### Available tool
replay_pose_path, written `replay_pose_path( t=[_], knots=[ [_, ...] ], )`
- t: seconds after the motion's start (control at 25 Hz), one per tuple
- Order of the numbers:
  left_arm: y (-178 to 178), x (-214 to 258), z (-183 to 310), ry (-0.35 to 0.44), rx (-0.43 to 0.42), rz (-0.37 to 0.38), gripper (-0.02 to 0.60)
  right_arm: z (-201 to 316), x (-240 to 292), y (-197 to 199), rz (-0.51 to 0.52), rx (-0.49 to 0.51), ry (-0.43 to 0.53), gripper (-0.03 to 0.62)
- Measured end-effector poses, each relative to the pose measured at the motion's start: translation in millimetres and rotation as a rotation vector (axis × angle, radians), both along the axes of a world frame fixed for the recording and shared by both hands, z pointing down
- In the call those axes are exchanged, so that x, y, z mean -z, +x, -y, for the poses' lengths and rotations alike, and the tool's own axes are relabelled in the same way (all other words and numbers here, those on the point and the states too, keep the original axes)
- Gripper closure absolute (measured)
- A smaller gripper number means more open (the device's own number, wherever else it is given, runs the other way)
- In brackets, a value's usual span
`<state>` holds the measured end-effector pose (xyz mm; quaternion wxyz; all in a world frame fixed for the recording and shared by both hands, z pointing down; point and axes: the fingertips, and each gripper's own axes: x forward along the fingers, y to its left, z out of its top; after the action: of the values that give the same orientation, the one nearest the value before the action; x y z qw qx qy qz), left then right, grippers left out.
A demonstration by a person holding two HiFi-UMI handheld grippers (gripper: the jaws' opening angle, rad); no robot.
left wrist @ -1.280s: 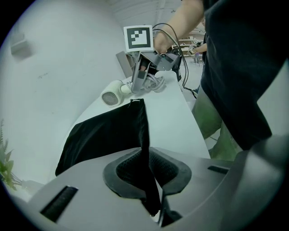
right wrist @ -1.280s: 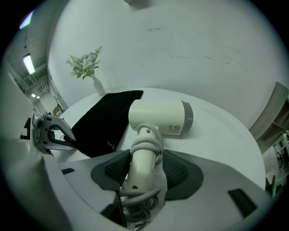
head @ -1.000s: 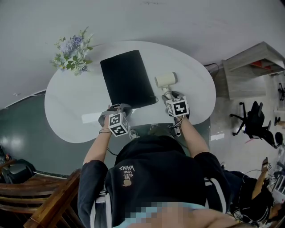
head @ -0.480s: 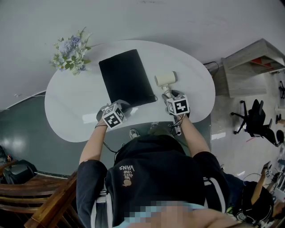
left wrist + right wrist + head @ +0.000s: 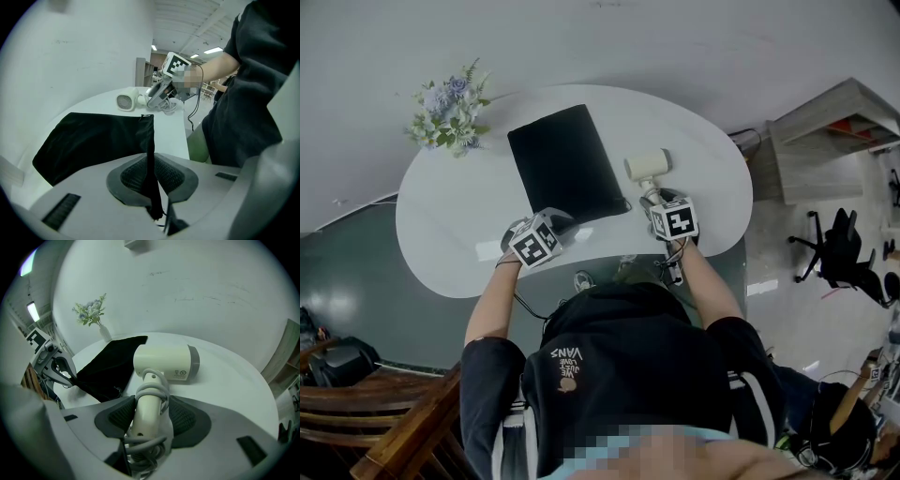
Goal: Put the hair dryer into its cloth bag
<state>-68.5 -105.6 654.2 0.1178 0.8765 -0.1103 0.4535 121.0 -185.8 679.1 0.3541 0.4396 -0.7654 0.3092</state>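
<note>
the flat black rectangular cloth bag (image 5: 567,164) lies on the white oval table (image 5: 441,234), with one short edge towards the person. the left gripper (image 5: 152,180) has its jaws nearly together, pinching a thin fold of that near hem, which runs on to a drawstring corner. this grip looks meant to lift one layer so that the mouth opens. the cream plastic hair dryer (image 5: 166,363) seems to rest on the table just right of the bag, its barrel lying crosswise and not yet at the opening. the right gripper (image 5: 147,416) clamps its pads on the dryer's handle, where the pale cord is wound round. that keeps the cord bundled and gives a lever for steering the barrel. by my judgement the mouth needs spreading wider before the dryer goes in, and the thin fabric may slip from the pinch.
</note>
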Motion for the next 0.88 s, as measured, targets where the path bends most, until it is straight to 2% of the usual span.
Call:
replay_pose_path(
  t=[0.4, 0.88],
  knots=[
    [-0.2, 0.4, -4.6, 0.029, -0.043, 0.038, 0.538, -2.8, -1.2, 2.4, -0.003, 0.002, 0.006, 0.373],
    [5.4, 12.5, 7.1, 0.054, 0.056, -0.026, 0.548, -15.5, 8.4, 7.5, 0.07, -0.033, 0.033, 0.373]
  ],
)
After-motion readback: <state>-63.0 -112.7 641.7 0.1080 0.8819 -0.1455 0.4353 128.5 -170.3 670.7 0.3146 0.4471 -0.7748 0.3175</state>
